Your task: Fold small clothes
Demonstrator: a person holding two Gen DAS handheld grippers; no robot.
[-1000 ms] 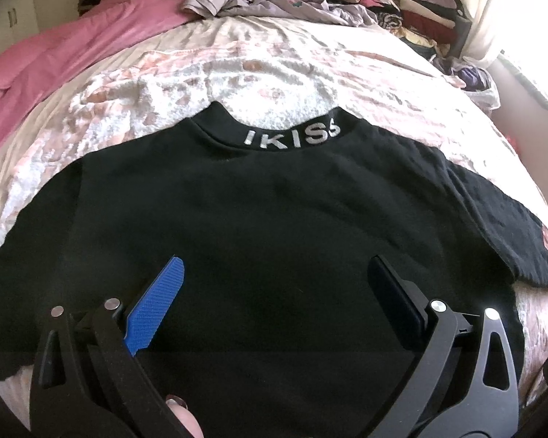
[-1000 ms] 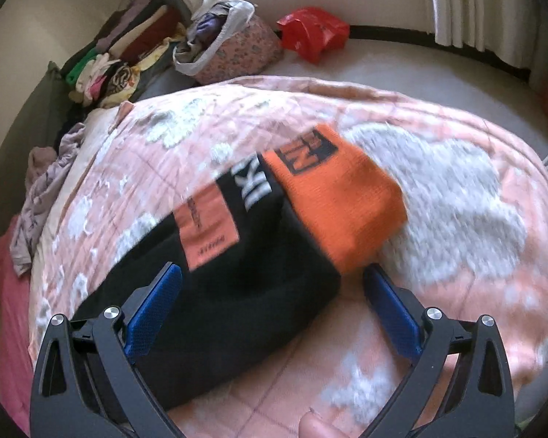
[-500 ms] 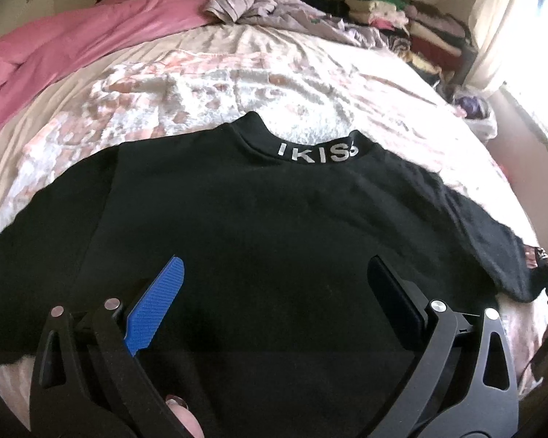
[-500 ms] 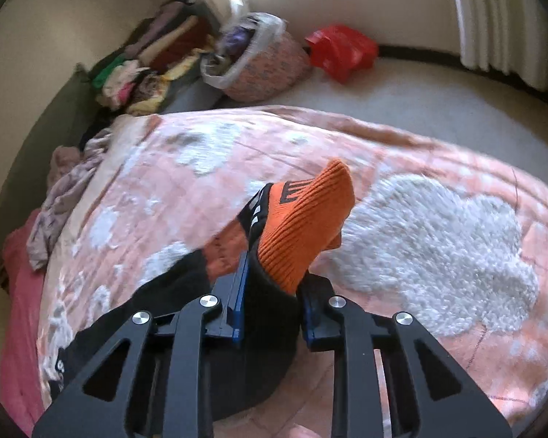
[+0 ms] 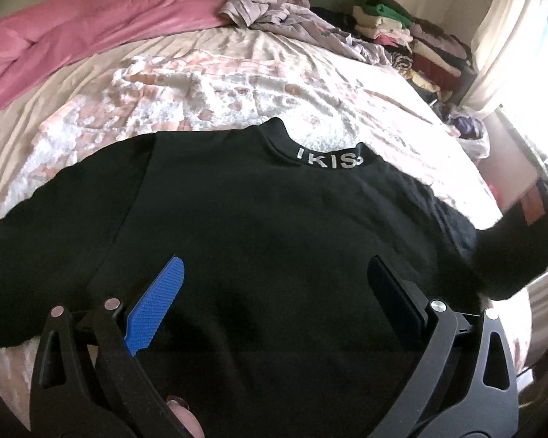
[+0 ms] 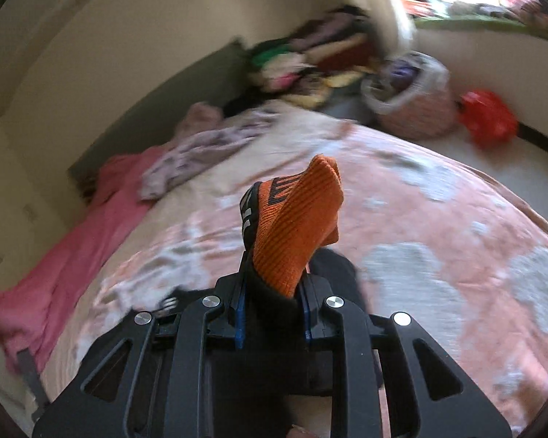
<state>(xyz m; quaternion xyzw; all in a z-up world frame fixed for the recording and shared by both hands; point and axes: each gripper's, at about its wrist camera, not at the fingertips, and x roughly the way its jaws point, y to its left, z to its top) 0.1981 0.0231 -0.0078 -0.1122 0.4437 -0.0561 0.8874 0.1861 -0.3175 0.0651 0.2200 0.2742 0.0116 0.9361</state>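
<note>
A black sweatshirt (image 5: 259, 226) with white letters on its collar lies flat on the bed, collar pointing away from me. My left gripper (image 5: 274, 284) hangs open over its lower body, nothing between the fingers. In the right wrist view my right gripper (image 6: 272, 292) is shut on the sleeve's orange ribbed cuff (image 6: 296, 226), which sticks up between the pads, raised above the bedspread. The lifted sleeve (image 5: 507, 255) shows at the right edge of the left wrist view.
A pink and white bedspread (image 5: 237, 87) covers the bed. A pink blanket (image 5: 91, 36) lies at the far left, a pale crumpled garment (image 5: 292, 11) behind, and stacked folded clothes (image 5: 413, 40) at the far right. A basket (image 6: 413, 98) and a red bag (image 6: 487, 116) sit on the floor.
My right gripper went from open around the orange cuff to shut on it, then lifted and rolled with it. The left gripper drew back a little, staying open.
</note>
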